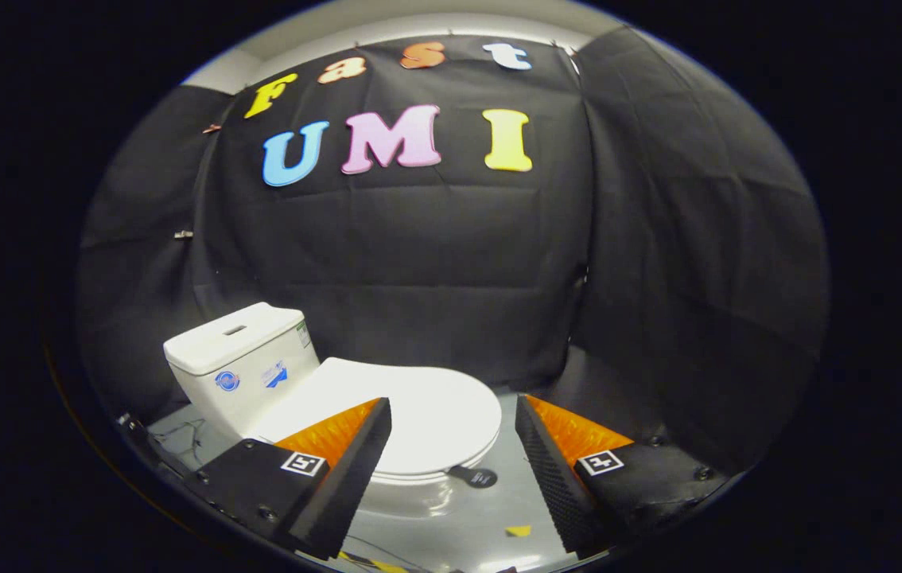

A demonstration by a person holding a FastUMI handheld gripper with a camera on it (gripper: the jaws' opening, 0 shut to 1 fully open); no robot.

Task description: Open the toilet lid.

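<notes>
A white toilet stands on the grey floor, its cistern (238, 362) at the far left against the black cloth wall. The white lid (419, 410) lies flat and closed over the bowl. A small dark tab (473, 476) sticks out from the lid's front rim. My gripper (451, 418) hovers above the front part of the lid, open, nothing between its fingers. One finger (355, 469) covers the lid's near left part; the other finger (548, 469) is off the lid's right side, over the floor.
Black cloth walls close in behind and to the right of the toilet. Thin cables (180, 438) lie on the floor left of the cistern. A small yellow marker (519, 530) sits on the grey floor (483, 517) in front of the bowl.
</notes>
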